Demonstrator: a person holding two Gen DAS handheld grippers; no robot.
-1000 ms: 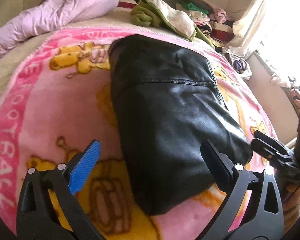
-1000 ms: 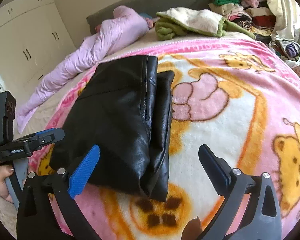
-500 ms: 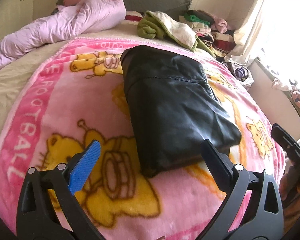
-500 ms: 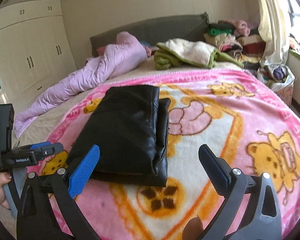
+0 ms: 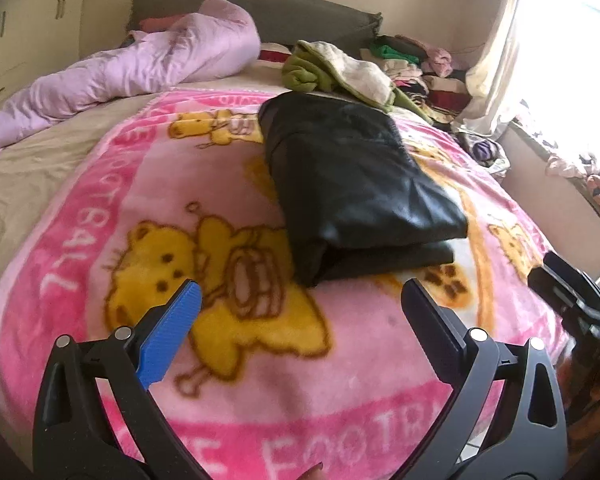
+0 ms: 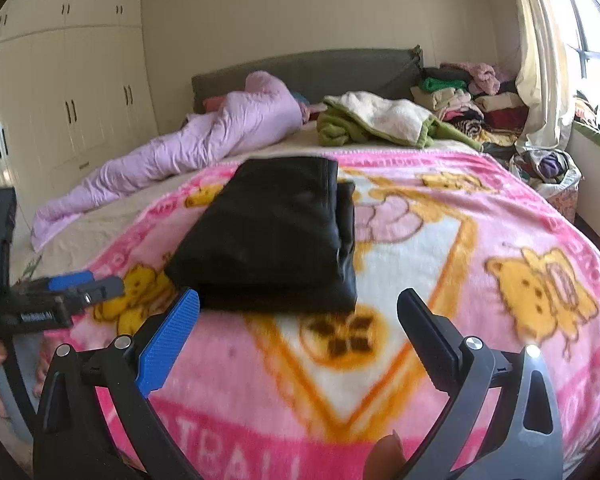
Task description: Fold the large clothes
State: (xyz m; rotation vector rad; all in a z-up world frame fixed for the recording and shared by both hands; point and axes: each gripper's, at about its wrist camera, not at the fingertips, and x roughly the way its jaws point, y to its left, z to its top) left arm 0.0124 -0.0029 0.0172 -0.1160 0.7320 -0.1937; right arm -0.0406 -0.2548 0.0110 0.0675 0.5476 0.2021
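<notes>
black garment (image 5: pixel 352 184) folded on blanket (image 5: pixel 100 216); both grippers empty.

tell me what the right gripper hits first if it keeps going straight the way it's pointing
Probably the near folded edge of the black leather garment: it lies dead ahead of the open right gripper, on the pink blanket. Depth is hard to judge.

Home bedroom, bed (image 6: pixel 100 220) with headboard (image 6: pixel 320 68), built-in wardrobes (image 6: pixel 68 92), clothes piles (image 6: pixel 460 100)

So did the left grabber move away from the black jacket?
Yes. The left gripper backed away: the black jacket looks smaller and farther up the pink blanket.
</notes>
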